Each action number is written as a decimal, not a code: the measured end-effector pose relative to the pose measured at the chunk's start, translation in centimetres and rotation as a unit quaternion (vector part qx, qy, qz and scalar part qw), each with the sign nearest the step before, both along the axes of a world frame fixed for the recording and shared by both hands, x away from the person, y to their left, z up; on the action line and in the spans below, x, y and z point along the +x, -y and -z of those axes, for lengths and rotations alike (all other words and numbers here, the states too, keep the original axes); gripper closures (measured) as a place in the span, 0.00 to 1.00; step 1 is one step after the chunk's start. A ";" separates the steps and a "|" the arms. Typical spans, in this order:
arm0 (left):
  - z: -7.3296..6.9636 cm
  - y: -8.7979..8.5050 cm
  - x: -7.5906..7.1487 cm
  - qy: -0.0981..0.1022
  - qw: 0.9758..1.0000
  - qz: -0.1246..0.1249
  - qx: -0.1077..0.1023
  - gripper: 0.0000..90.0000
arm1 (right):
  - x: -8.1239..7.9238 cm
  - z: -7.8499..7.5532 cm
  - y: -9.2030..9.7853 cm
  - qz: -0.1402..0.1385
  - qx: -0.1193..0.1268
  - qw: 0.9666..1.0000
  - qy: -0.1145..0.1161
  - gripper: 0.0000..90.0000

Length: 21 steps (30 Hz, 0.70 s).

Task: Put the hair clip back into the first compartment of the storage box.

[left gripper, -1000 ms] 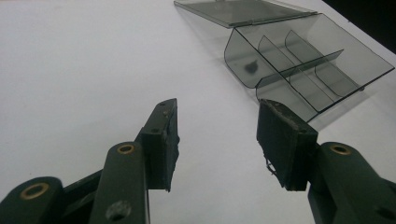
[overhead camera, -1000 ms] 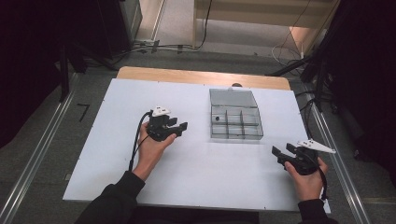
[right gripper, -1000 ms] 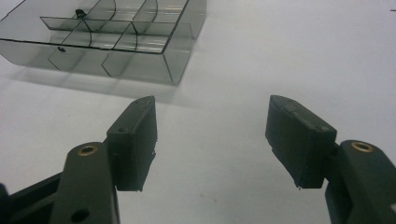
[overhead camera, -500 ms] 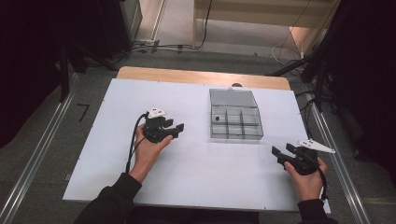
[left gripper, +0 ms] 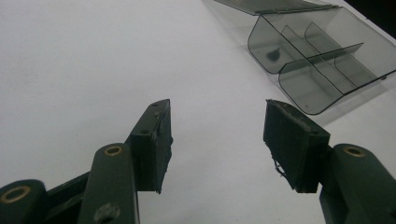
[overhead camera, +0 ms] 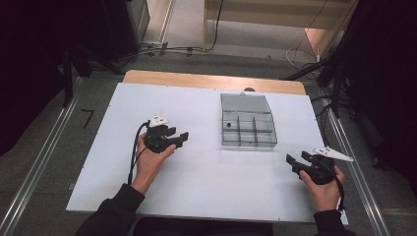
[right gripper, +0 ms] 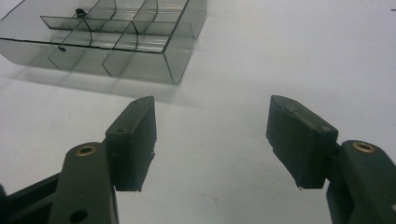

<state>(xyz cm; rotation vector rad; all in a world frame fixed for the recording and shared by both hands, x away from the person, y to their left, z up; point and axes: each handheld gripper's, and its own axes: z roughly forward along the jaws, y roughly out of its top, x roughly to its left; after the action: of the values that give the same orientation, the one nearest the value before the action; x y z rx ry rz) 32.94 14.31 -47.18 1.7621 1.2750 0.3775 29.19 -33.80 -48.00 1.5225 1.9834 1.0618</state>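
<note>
Surface: a white table (overhead camera: 206,187) with a bare wooden strip along its far edge, standing on grey carpet, with cables on the floor beyond.
Box: a clear grey plastic box (overhead camera: 247,127) divided into compartments, on the right half of the table toward the far side; its lid lies flat, open behind it.
Box contents: a small dark piece (left gripper: 272,54) sits in one compartment at the box's left end; too small to tell what it is.
Left gripper: the left gripper (overhead camera: 178,137), held in the person's left hand (overhead camera: 147,160), sits to the left of the box, well apart from it, pointing toward it; its jaws are spread with nothing between them.
Right gripper: the right gripper (overhead camera: 296,161), in the right hand (overhead camera: 322,189), is near the table's front right corner, nearer the person than the box; jaws spread wide, empty.
</note>
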 end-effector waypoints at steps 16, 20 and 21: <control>0.2 -1.9 -0.9 -0.001 1.000 -0.014 0.000 0.47 | 0.0 0.0 0.0 -0.001 0.001 1.000 0.000 0.35; 0.2 -2.4 -1.3 -0.003 1.000 -0.017 -0.002 0.47 | 0.0 0.0 -0.1 -0.002 0.000 1.000 0.001 0.35; 0.3 -2.5 -1.3 -0.002 1.000 -0.018 -0.002 0.47 | 0.0 0.0 -0.1 -0.002 0.000 1.000 0.001 0.35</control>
<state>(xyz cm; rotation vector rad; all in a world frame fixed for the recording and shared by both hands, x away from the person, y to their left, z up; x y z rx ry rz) 31.60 16.80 -47.44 1.7391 1.3117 0.3917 29.18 -33.74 -47.97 1.5172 1.9862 1.0650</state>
